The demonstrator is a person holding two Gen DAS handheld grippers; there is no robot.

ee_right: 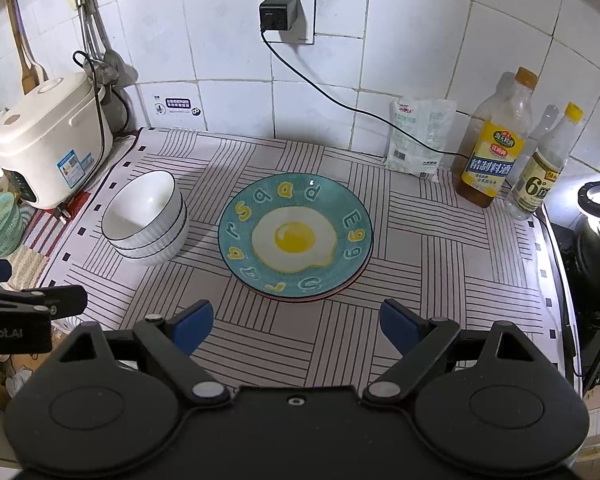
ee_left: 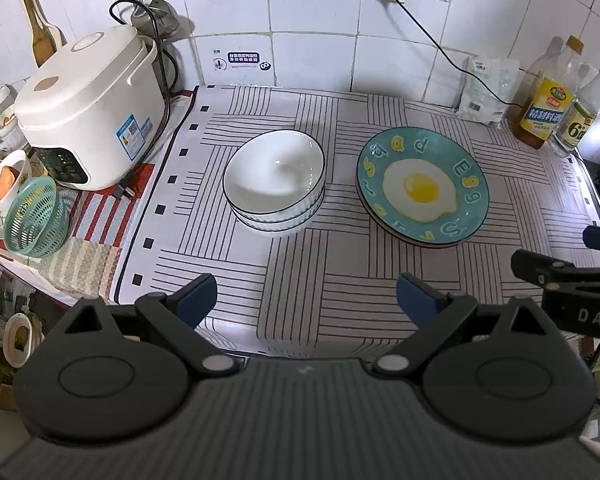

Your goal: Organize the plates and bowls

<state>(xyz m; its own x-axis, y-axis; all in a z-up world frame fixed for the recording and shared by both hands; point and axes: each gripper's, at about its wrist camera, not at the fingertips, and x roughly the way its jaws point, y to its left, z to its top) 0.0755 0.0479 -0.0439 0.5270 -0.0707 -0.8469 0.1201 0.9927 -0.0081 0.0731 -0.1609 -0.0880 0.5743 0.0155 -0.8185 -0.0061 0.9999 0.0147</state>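
Observation:
A stack of white ribbed bowls (ee_left: 274,186) with dark rims sits on the striped mat; it also shows in the right wrist view (ee_right: 148,216). To its right lies a stack of plates, the top one teal with a fried-egg print (ee_left: 422,188), seen too in the right wrist view (ee_right: 296,236). My left gripper (ee_left: 306,300) is open and empty, above the mat's near edge, short of the bowls. My right gripper (ee_right: 296,324) is open and empty, just short of the plates. Each gripper's side shows at the edge of the other's view.
A white rice cooker (ee_left: 88,112) stands at the left with a green basket (ee_left: 36,218) beside it. Two bottles (ee_right: 496,140) and a white bag (ee_right: 418,140) stand at the back right. A black cable (ee_right: 340,100) runs from the wall socket. A pot (ee_right: 598,224) sits far right.

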